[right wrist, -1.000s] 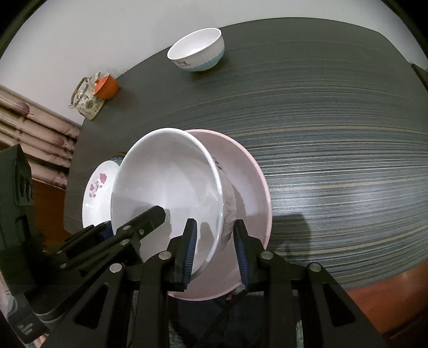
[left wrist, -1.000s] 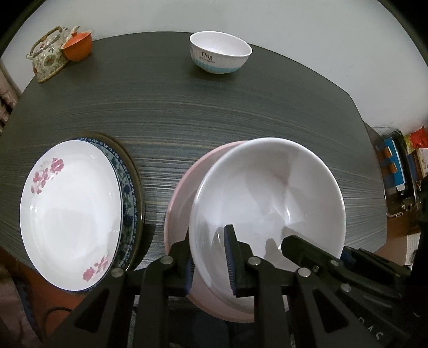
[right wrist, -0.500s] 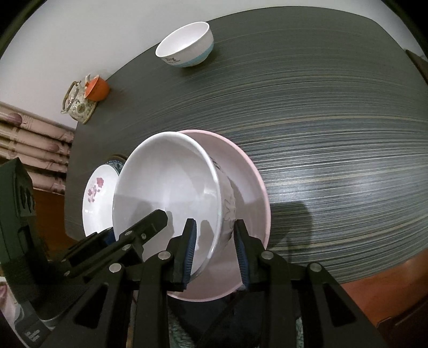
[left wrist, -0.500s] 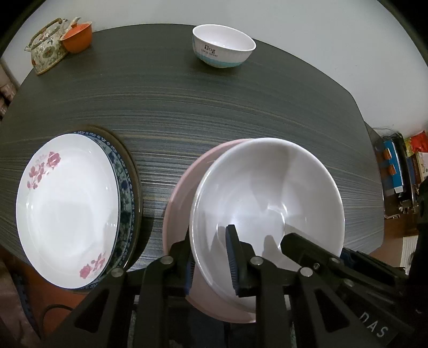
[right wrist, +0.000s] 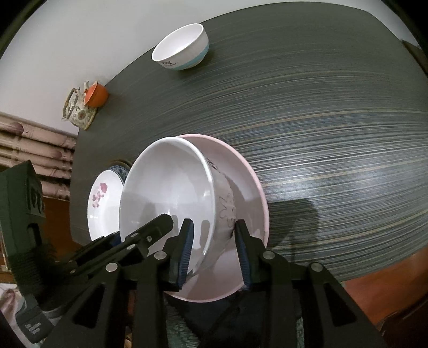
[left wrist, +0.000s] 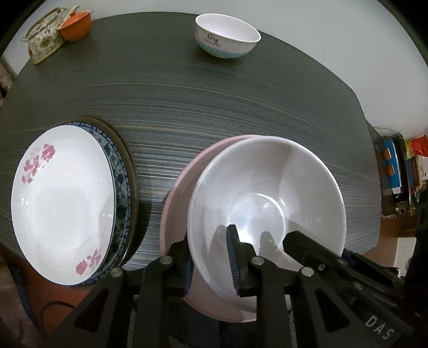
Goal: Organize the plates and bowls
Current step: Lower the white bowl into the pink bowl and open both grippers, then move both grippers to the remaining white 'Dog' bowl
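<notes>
A large white bowl [left wrist: 267, 198] sits inside a wider pink bowl [left wrist: 179, 192] at the table's near edge. My left gripper [left wrist: 210, 263] straddles the white bowl's near-left rim, one finger inside and one outside. My right gripper [right wrist: 214, 250] straddles the white bowl [right wrist: 171, 182] at its near-right wall, with a gap between the fingers and the wall; the pink bowl [right wrist: 248, 187] lies under it. A stack of plates [left wrist: 64, 200], topped by a white one with red flowers, lies to the left. A small white bowl with a blue base [left wrist: 227, 34] stands at the far edge.
A flowered teapot [left wrist: 44, 40] and an orange cup [left wrist: 76, 25] stand at the far left corner. The dark striped table [left wrist: 214, 107] stretches between the bowls. Shelves with clutter [left wrist: 398, 171] are off the right edge.
Both grippers and the white bowl have sunk slightly toward the pink bowl, and the right fingers stand a little wider apart around the bowl's wall. The plates have not moved.
</notes>
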{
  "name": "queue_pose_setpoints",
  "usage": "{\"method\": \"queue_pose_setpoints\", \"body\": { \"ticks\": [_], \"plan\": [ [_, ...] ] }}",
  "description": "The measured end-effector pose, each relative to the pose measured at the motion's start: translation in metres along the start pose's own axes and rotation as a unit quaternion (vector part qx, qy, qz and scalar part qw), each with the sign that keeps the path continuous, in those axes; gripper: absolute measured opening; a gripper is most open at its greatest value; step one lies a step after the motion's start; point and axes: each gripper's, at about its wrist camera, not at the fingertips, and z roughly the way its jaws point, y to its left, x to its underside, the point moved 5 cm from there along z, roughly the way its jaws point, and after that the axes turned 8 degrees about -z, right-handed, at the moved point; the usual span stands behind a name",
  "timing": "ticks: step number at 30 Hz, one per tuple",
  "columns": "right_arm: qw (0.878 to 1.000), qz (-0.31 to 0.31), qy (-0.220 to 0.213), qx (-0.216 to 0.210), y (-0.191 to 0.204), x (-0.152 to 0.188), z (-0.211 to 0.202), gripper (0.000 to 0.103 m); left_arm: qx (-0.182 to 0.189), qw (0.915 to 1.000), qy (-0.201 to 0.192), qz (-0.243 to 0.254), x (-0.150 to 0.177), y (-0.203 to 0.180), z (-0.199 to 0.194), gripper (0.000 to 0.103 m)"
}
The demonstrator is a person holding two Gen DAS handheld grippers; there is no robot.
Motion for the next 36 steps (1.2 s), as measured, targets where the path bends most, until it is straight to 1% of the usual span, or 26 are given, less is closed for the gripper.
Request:
{"method": "queue_pose_setpoints", "body": {
  "ticks": [5, 7, 8, 10, 18, 22, 25, 29, 32, 36],
  "plan": [
    [1.0, -0.001, 0.0, 0.003, 0.001, 0.001, -0.002, 0.032, 0.002, 1.0, 0.007, -0.001, -0.001, 0.001, 0.001, 0.023],
    [1.0, -0.003, -0.005, 0.012, 0.001, 0.0, -0.006, 0.037, 0.005, 1.0, 0.002, 0.001, -0.002, 0.001, -0.002, 0.025],
    [1.0, -0.007, -0.01, 0.022, 0.002, -0.001, -0.008, 0.042, 0.005, 1.0, 0.0, 0.0, -0.003, 0.002, -0.004, 0.026],
    [1.0, -0.009, -0.016, 0.024, 0.002, -0.002, -0.013, 0.044, 0.005, 1.0, -0.005, 0.0, -0.004, 0.003, -0.005, 0.026],
    [0.999, -0.019, -0.02, 0.021, -0.001, -0.001, -0.014, 0.046, 0.004, 0.9998, -0.015, 0.013, -0.002, 0.007, -0.01, 0.027],
    [0.999, -0.03, -0.024, 0.018, 0.001, -0.003, -0.017, 0.048, 0.005, 0.9994, -0.026, 0.02, -0.001, 0.002, -0.016, 0.034],
    [0.999, -0.034, -0.029, 0.013, -0.001, -0.004, -0.022, 0.048, 0.007, 0.9988, -0.04, 0.027, -0.003, 0.002, -0.023, 0.034],
    [0.998, -0.038, -0.04, 0.014, -0.002, -0.004, -0.029, 0.049, 0.024, 0.9981, -0.05, 0.028, -0.005, 0.005, -0.03, 0.034],
    [0.998, -0.042, -0.048, 0.016, -0.004, -0.007, -0.034, 0.049, 0.057, 0.996, -0.061, 0.031, -0.01, 0.006, -0.038, 0.034],
    [0.997, -0.054, -0.057, 0.016, -0.007, -0.01, -0.038, 0.049, 0.057, 0.9953, -0.077, 0.018, -0.02, 0.019, -0.043, 0.035]
  ]
}}
